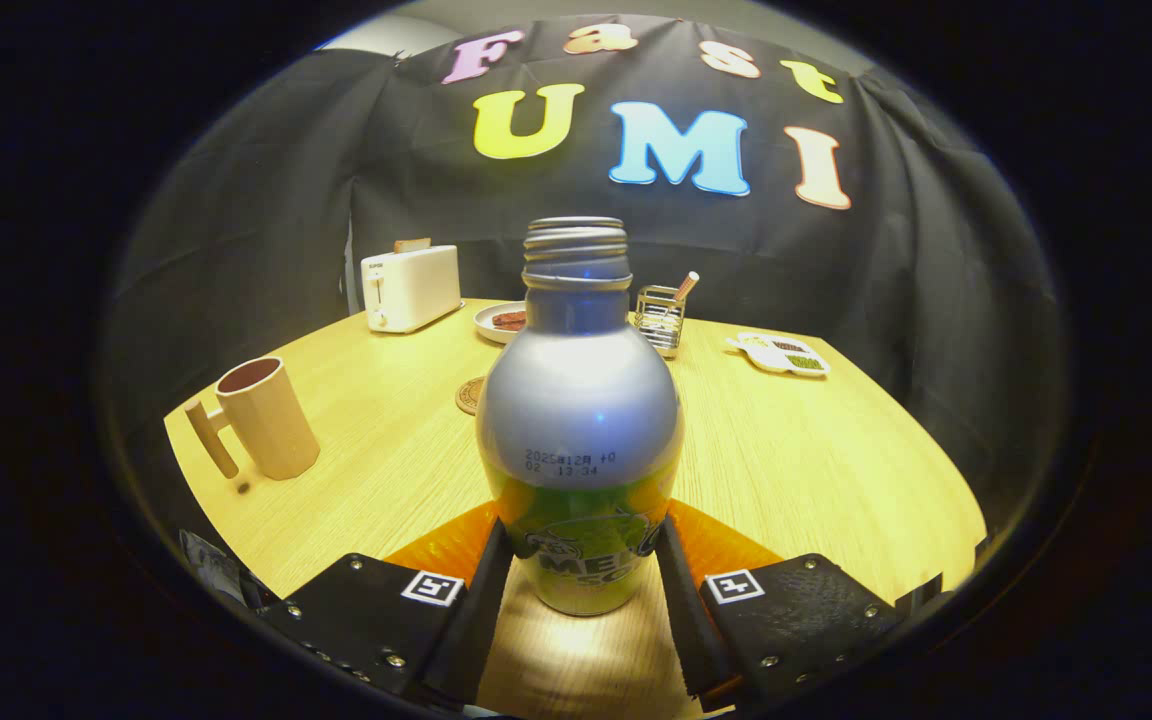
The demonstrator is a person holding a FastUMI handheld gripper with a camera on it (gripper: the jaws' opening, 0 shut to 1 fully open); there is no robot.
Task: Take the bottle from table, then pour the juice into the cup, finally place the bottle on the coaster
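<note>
The gripper (581, 560) had its two fingers clamped on the lower body of the bottle (579, 430), one pad against each side of the green label band. The bottle stood upright between the fingers, uncapped, its threaded neck open at the top. Whether its base rested on the table (816, 470) or was raised just clear of it could not be told; a bright patch of tabletop showed directly beneath it.

The low grip appeared deliberate: holding near the base leaves the neck free and lets the bottle be tipped over a rim without the fingers fouling the cup.

The cup (266, 415), a tan mug with a long handle, stood to the left and a little farther off, well apart from the bottle, its mouth open upward. The coaster (471, 396) lay on the table behind the bottle, partly hidden by its left shoulder, and was unoccupied.

Farther back stood a toaster (411, 287) at the far left, a plate (499, 321) beside it, a wire holder (661, 318) with a stick in it, and a small tray (781, 353) at the far right.

In my judgement the take was in hand or just completed; pouring and placing remained. The next move would require carrying the bottle left to the cup, keeping it upright, since the open neck could spill.
</note>
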